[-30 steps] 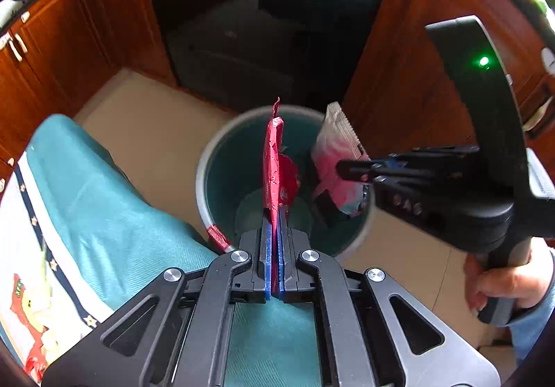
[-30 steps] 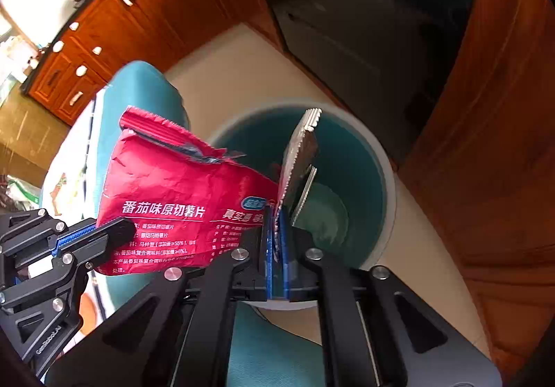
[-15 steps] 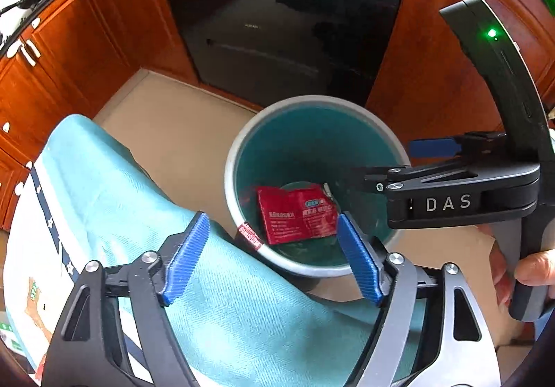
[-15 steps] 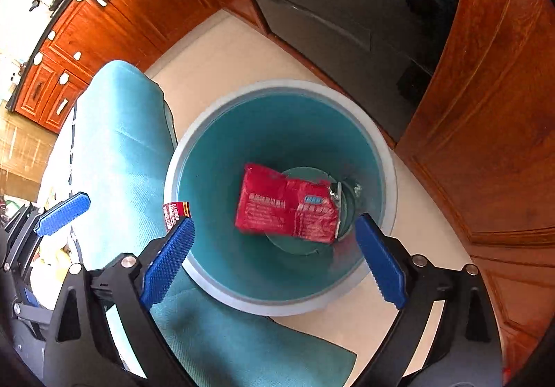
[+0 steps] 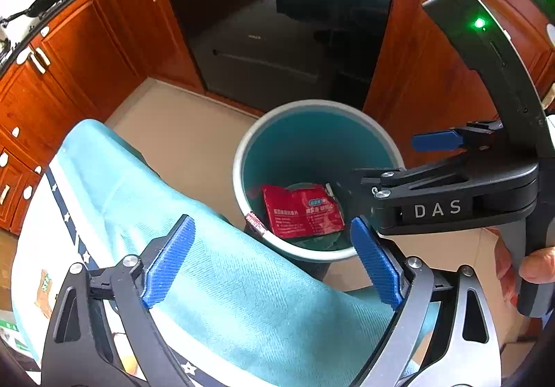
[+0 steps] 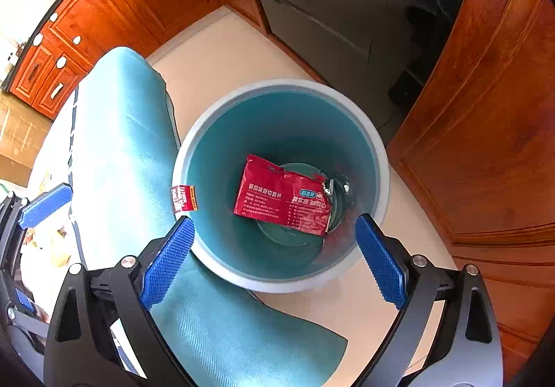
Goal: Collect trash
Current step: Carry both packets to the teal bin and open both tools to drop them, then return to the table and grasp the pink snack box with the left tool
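A second ago both grippers were clamped on wrappers above the bin: the left gripper [image 5: 272, 260] held a red chip bag and the right gripper [image 6: 274, 258] a silvery packet. Since then both sets of fingers have sprung apart; the left pair has just been opening further, and nothing sits between either pair. Each now stands about as wide as it goes, empty.

The red chip bag [image 6: 282, 196] lies flat at the bottom of the teal bin [image 6: 204, 130], printed side up, and the silvery packet [image 6: 329, 187] peeks out at its right edge, mostly hidden. The bag carries white Chinese characters in a large line with smaller lines below and a small blue oval logo; the small print is too fine to read. A red label [image 6: 184, 198] with white lettering is stuck to the bin's rim. The right gripper's body reads "DAS" in the left wrist view. A teal cloth [image 5: 222, 283] drapes just beside the bin.
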A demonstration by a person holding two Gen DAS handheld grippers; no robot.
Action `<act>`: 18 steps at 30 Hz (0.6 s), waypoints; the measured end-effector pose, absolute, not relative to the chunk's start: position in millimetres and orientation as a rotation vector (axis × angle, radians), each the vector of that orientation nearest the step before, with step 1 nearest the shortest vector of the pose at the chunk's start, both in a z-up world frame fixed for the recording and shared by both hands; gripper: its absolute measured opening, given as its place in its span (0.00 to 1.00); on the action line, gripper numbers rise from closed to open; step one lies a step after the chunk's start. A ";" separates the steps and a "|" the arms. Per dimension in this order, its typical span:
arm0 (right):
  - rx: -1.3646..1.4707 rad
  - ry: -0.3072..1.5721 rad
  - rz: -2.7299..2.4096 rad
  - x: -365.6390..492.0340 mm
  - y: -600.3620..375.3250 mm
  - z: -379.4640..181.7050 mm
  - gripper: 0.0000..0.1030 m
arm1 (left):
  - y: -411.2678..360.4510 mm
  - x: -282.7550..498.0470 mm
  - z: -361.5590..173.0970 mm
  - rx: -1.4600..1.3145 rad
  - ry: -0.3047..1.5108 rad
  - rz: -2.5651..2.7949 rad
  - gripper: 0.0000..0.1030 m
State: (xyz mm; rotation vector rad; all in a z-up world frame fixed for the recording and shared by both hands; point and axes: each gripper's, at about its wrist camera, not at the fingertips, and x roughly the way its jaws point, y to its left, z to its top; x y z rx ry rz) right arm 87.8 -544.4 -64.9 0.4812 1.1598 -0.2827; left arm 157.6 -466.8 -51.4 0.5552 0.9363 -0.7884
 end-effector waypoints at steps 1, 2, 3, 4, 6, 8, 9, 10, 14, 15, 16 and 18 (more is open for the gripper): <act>0.477 1.160 -0.284 87.0 -541.9 -62.9 0.88 | -463.6 155.9 -49.2 0.548 0.933 -0.788 0.91; 0.474 1.159 -0.284 85.5 -539.6 -60.5 0.88 | -461.0 154.8 -47.3 0.542 0.931 -0.787 0.91; 0.470 1.158 -0.285 84.3 -537.1 -58.0 0.88 | -456.6 153.6 -45.2 0.535 0.931 -0.786 0.92; 0.461 1.157 -0.286 82.9 -534.1 -54.9 0.88 | -452.9 152.9 -42.7 0.529 0.931 -0.786 0.92; 0.435 1.152 -0.289 79.9 -527.4 -47.6 0.88 | -442.8 150.5 -37.6 0.511 0.926 -0.780 0.93; 0.404 1.146 -0.289 76.8 -518.7 -38.9 0.88 | -432.3 147.2 -32.5 0.491 0.922 -0.778 0.94; 0.389 1.141 -0.289 75.4 -513.8 -34.0 0.88 | -426.2 145.7 -29.8 0.480 0.920 -0.775 0.95; 0.378 1.135 -0.289 73.8 -509.4 -29.2 0.88 | -421.9 144.4 -27.4 0.472 0.918 -0.774 0.95; 0.344 1.106 -0.281 67.2 -489.7 -8.2 0.88 | -399.1 138.3 -15.5 0.443 0.902 -0.761 0.96; 0.333 1.101 -0.278 65.7 -483.8 -3.2 0.88 | -392.7 136.5 -12.6 0.437 0.898 -0.758 0.96; 0.322 1.097 -0.275 64.9 -478.3 2.0 0.91 | -385.4 134.5 -9.3 0.430 0.894 -0.756 0.96; 0.300 1.086 -0.266 62.3 -465.0 12.5 0.95 | -371.6 130.9 -3.5 0.420 0.885 -0.748 0.96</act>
